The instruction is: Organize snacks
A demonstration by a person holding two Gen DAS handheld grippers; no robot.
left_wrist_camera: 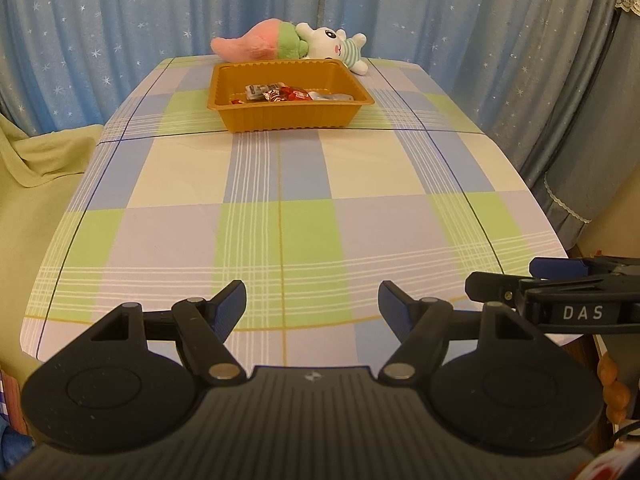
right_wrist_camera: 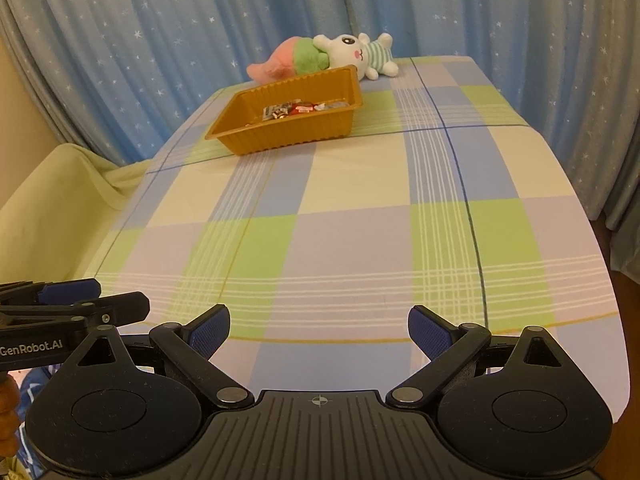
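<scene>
Snacks in shiny red and silver wrappers (left_wrist_camera: 280, 93) already lie in the far ribbed orange plastic tray (left_wrist_camera: 288, 118), so with both black two-finger grippers, left (left_wrist_camera: 312, 307) and right (right_wrist_camera: 319, 334), spread empty at the near edge, nothing seems left to gather.

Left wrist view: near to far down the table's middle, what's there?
Left gripper, open and empty → bare checked tablecloth → orange tray holding wrapped snacks → plush toys at the far edge → blue star curtain.
</scene>
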